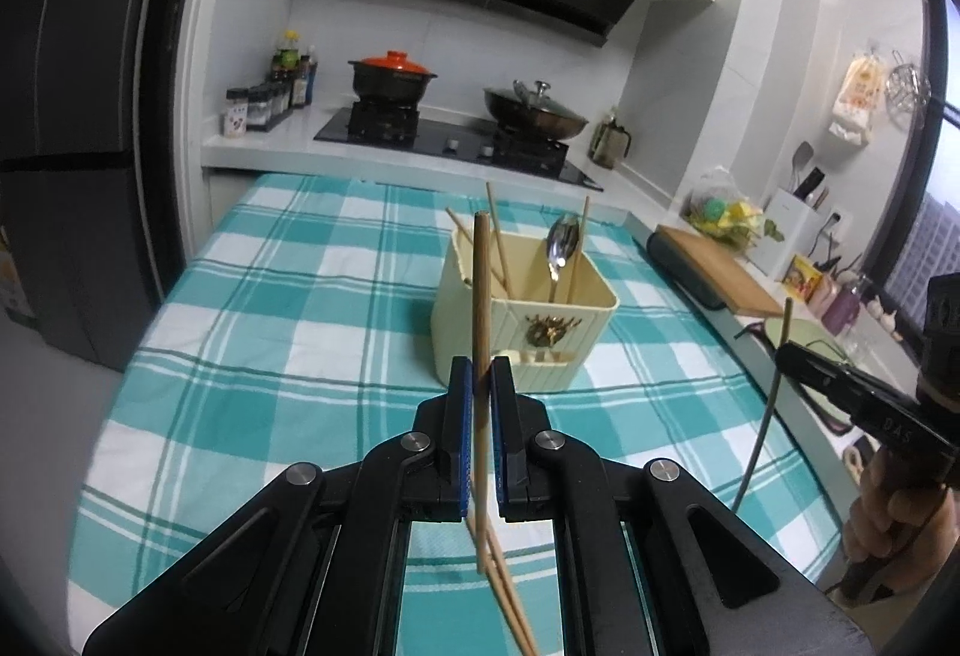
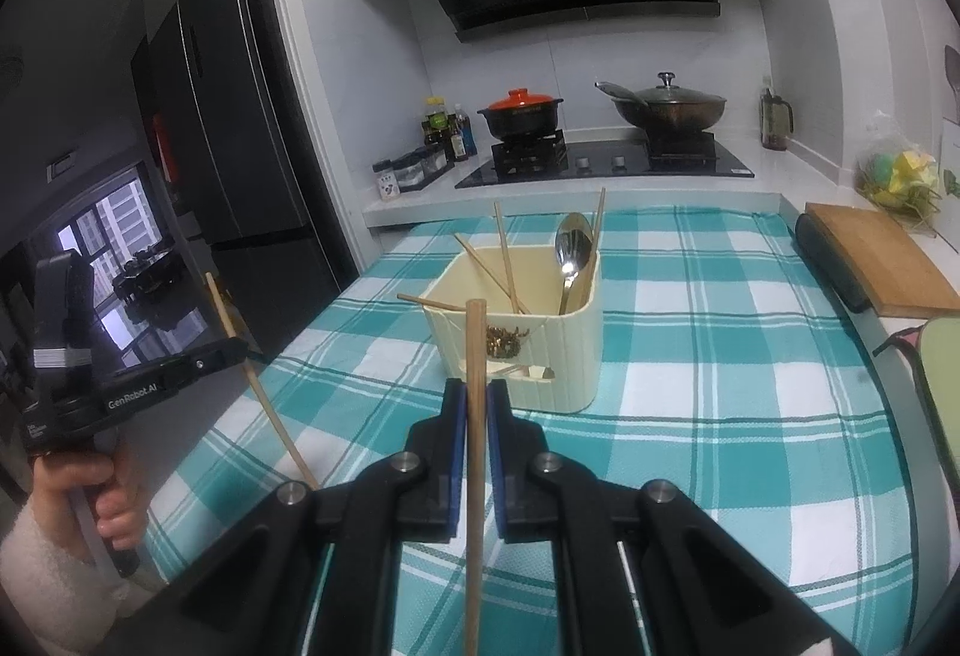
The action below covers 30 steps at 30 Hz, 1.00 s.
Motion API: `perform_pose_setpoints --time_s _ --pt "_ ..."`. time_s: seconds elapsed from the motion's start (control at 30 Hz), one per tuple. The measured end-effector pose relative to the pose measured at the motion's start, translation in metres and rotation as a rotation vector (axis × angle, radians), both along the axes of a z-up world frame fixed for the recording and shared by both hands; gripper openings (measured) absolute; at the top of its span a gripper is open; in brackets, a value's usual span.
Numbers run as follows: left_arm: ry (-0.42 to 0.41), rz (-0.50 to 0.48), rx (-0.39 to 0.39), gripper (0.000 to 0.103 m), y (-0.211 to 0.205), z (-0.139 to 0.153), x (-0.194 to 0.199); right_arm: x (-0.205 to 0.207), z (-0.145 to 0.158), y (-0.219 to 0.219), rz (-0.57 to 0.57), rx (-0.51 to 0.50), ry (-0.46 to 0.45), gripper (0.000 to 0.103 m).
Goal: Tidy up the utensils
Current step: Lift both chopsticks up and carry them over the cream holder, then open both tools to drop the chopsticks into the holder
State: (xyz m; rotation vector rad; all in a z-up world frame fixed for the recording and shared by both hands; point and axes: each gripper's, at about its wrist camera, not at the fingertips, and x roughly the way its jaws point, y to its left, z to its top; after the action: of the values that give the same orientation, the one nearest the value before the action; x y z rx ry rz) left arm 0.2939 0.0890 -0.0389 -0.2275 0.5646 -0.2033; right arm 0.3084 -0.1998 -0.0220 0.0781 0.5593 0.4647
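A cream utensil holder [image 1: 528, 320] stands on the teal checked tablecloth, holding several wooden chopsticks and a metal spoon [image 1: 563, 243]. My left gripper [image 1: 480, 374] is shut on a wooden chopstick [image 1: 480, 296], held upright in front of the holder. Another chopstick [image 1: 510, 596] lies on the cloth below it. My right gripper [image 2: 475, 398] is shut on a second wooden chopstick [image 2: 475, 356], also upright before the holder [image 2: 528, 344]. Each gripper shows in the other's view: the right [image 1: 798, 356] at far right, the left [image 2: 231, 350] at far left.
The tablecloth [image 1: 270, 296] covers the table. Behind are a stove with an orange-lidded pot [image 1: 393, 77] and a wok [image 1: 534, 110], spice jars at left, a dark fridge [image 1: 78, 116]. A wooden cutting board [image 2: 876, 260] lies at the right.
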Motion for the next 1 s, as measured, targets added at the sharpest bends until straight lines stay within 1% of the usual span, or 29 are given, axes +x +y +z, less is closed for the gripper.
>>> perform_pose_setpoints --time_s 0.17,0.27,0.37,0.47,0.57,0.67,0.77,0.87,0.93,1.0 --pt "-0.032 -0.030 -0.033 0.004 -0.001 0.021 0.004 0.000 0.013 0.003 -0.011 0.022 -0.070 0.007" --pt "-0.031 -0.054 -0.039 0.004 -0.003 0.037 0.020 0.012 0.018 0.006 -0.013 0.032 -0.086 0.007" --pt "-0.046 -0.077 -0.038 0.004 -0.006 0.057 0.040 0.029 0.027 0.008 -0.014 0.047 -0.105 0.007" --pt "-0.079 -0.085 -0.022 0.004 -0.012 0.080 0.065 0.052 0.044 0.013 -0.025 0.058 -0.147 0.007" --pt "-0.115 -0.085 -0.022 0.004 -0.019 0.103 0.092 0.079 0.066 0.019 -0.042 0.061 -0.209 0.007" --pt "-0.155 -0.072 -0.004 0.004 -0.027 0.118 0.121 0.108 0.085 0.029 -0.055 0.056 -0.278 0.007" --pt "-0.181 -0.053 0.042 0.004 -0.038 0.118 0.150 0.136 0.096 0.038 -0.080 0.039 -0.350 0.007" --pt "-0.152 -0.050 0.052 0.004 -0.047 0.102 0.179 0.162 0.093 0.046 -0.107 0.010 -0.418 0.007" --pt "-0.113 -0.052 0.053 0.004 -0.053 0.086 0.198 0.181 0.082 0.051 -0.112 -0.004 -0.412 0.007" --pt "-0.074 -0.055 0.057 0.004 -0.056 0.069 0.212 0.199 0.067 0.053 -0.100 -0.002 -0.365 0.007"
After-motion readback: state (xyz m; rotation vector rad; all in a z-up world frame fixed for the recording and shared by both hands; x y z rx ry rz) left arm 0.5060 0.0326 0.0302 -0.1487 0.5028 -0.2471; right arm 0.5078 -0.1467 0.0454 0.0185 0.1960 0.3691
